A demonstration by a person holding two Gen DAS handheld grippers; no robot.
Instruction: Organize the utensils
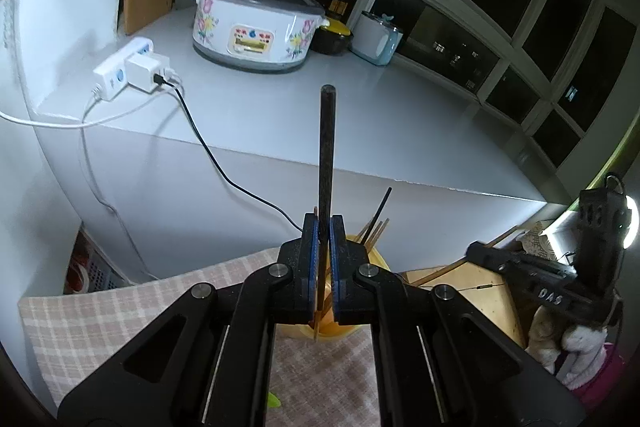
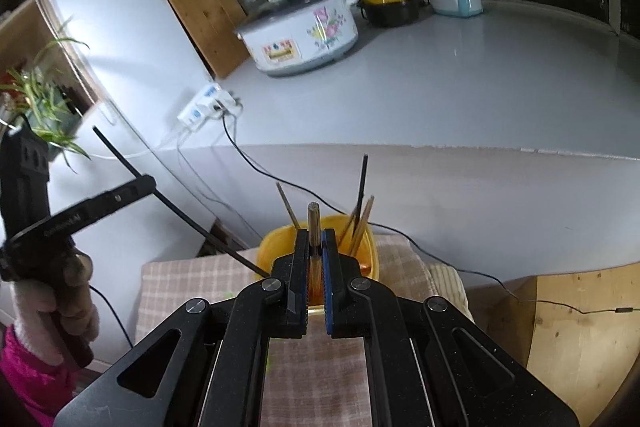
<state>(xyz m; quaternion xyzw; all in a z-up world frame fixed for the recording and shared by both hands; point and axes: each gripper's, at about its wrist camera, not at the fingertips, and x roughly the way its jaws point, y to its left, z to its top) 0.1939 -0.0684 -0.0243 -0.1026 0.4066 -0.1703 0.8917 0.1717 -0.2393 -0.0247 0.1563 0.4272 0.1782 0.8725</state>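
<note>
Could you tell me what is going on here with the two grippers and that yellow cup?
A person is sorting chopsticks into a yellow cup that stands on a checked cloth. The left gripper is shut on a dark chopstick, held above the cup. The right gripper is shut on a light wooden chopstick, also over the cup. Several chopsticks already stand in it. Behind is a white counter with a floral cooker.

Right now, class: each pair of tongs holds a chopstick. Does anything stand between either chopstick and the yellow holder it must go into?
Nothing visible does. The left tongs hold a black chopstick above the yellow holder, and the right tongs hold a wooden chopstick at its rim. The chopsticks already inside lean to one side, so the mouth looks open.
</note>
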